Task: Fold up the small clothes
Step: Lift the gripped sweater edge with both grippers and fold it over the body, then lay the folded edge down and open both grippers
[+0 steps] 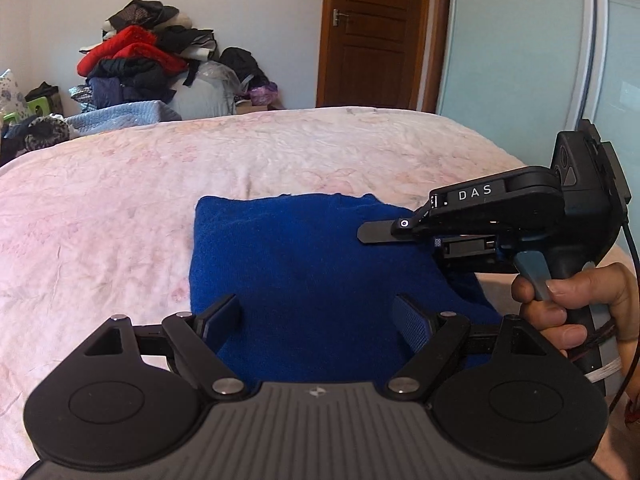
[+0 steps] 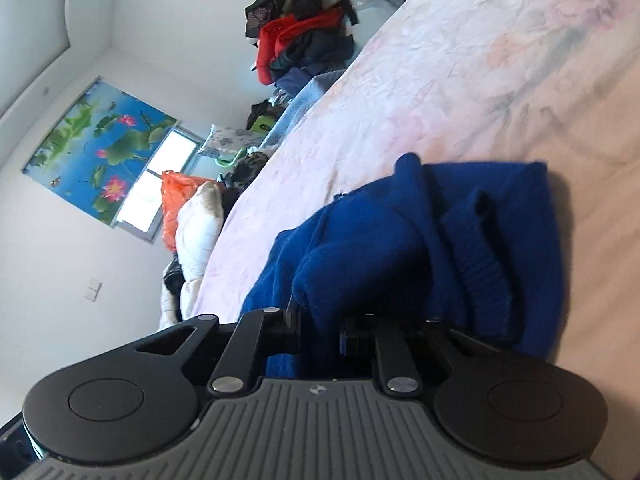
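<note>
A blue knit garment (image 1: 308, 264) lies folded into a rough rectangle on the pink floral bed cover (image 1: 120, 208). My left gripper (image 1: 320, 320) is open, its fingers spread just above the garment's near edge, holding nothing. My right gripper (image 1: 372, 236) comes in from the right over the garment's right side, rolled sideways. In the right wrist view the right gripper (image 2: 320, 320) is shut on a bunched fold of the blue garment (image 2: 420, 248), which drapes over its fingers and hides the tips.
A pile of mixed clothes (image 1: 140, 60) is heaped beyond the bed's far left edge. A wooden door (image 1: 372, 32) and a pale wardrobe panel (image 1: 520, 60) stand behind the bed. Bags and pillows (image 2: 192, 216) lie by the window wall.
</note>
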`<state>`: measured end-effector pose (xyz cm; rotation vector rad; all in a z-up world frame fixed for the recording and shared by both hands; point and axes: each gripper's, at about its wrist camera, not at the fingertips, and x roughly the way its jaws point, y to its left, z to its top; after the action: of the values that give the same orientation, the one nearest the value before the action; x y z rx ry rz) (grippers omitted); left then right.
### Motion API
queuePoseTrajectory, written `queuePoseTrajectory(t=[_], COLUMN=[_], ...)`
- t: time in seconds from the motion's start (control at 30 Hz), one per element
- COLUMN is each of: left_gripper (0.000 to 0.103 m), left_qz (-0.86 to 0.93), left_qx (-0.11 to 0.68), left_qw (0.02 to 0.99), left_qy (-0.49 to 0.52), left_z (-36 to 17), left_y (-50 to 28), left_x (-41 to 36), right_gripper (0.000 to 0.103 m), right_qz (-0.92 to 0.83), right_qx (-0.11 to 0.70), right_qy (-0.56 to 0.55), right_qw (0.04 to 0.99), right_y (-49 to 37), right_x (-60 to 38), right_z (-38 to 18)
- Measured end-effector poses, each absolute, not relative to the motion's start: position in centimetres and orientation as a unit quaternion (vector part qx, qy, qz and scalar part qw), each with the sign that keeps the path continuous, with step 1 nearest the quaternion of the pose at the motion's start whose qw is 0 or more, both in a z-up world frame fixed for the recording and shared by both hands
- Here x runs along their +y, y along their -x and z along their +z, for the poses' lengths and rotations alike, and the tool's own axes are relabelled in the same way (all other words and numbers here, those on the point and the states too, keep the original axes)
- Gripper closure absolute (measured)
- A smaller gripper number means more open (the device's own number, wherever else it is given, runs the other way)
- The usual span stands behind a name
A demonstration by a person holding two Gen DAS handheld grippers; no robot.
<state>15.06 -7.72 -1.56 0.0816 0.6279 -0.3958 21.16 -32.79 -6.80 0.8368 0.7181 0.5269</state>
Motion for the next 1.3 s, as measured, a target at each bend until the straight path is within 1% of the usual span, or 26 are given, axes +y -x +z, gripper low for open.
queuePoseTrajectory(t=[0.27,0.3,0.37,0.4,0.43,0.5,0.63,0.8,0.87,0.9,0.93,0.97,1.03,1.07,1.17,1.3], left_gripper=[0.019,0.019,0.019,0.019,0.019,0.019,0.019,0.019,0.019,0.019,0.019,0.019,0.019,0.019,0.019,0.019], left_qz=[-0.227,-0.223,-0.223,-0.224,-0.224,-0.221,-0.213,-0.204,-0.207,-0.206,-0.205,-0.202,-0.196,-0.193,-0.187,-0.187], left_qx=[0.317,0.322,0.323,0.321,0.321,0.324,0.336,0.347,0.354,0.356,0.357,0.358,0.357,0.357,0.362,0.362], left_qw=[0.919,0.918,0.917,0.917,0.917,0.917,0.916,0.915,0.911,0.911,0.911,0.911,0.912,0.913,0.912,0.912], left_qy=[-0.059,-0.067,-0.075,-0.075,-0.074,-0.068,-0.048,-0.035,-0.036,-0.038,-0.04,-0.044,-0.047,-0.045,-0.042,-0.041], left_z=[-2.1,-2.3,-2.5,-2.5,-2.5,-2.5,-2.3,-2.4,-2.6,-2.7,-2.8,-2.9,-2.9,-2.9,-2.8,-2.7], left_y=[-14.4,-14.3,-14.1,-13.9,-13.7,-13.6,-13.4,-12.6,-12.4,-12.2,-12.0,-11.7,-11.4,-11.3,-11.2,-11.0], left_x=[-9.6,-9.9,-9.9,-9.8,-9.6,-9.1,-7.6,-5.5,-5.0,-4.9,-4.8,-4.7,-4.6,-4.6,-4.3,-4.0], right_gripper=[0.084,0.083,0.067,0.05,0.046,0.046,0.041,0.041,0.042,0.045,0.055,0.061,0.087,0.09,0.091,0.092], right_qz=[0.193,0.185,0.18,0.178,0.175,0.18,0.168,0.17,0.166,0.166,0.171,0.175,0.165,0.161,0.159,0.167], right_qx=[0.289,0.287,0.305,0.319,0.326,0.315,0.305,0.324,0.324,0.322,0.324,0.328,0.34,0.342,0.333,0.323], right_qy=[-0.348,-0.334,-0.325,-0.326,-0.326,-0.316,-0.33,-0.326,-0.327,-0.33,-0.334,-0.336,-0.327,-0.321,-0.325,-0.364], right_qw=[0.871,0.879,0.877,0.872,0.87,0.877,0.878,0.871,0.872,0.872,0.869,0.865,0.866,0.869,0.871,0.857], right_y=[-18.5,-18.4,-18.7,-18.8,-18.5,-17.1,-13.7,-8.1,-6.4,-5.8,-5.6,-5.5,-5.6,-5.6,-5.0,-3.9], right_x=[-36.6,-36.8,-36.9,-36.9,-36.8,-36.4,-37.3,-37.9,-37.6,-37.5,-37.3,-37.1,-36.5,-36.2,-35.9,-36.5], right_z=[-3.3,-3.0,-3.4,-3.7,-3.8,-3.7,-3.5,-4.4,-4.8,-5.0,-5.3,-5.5,-6.0,-6.0,-6.0,-6.2])
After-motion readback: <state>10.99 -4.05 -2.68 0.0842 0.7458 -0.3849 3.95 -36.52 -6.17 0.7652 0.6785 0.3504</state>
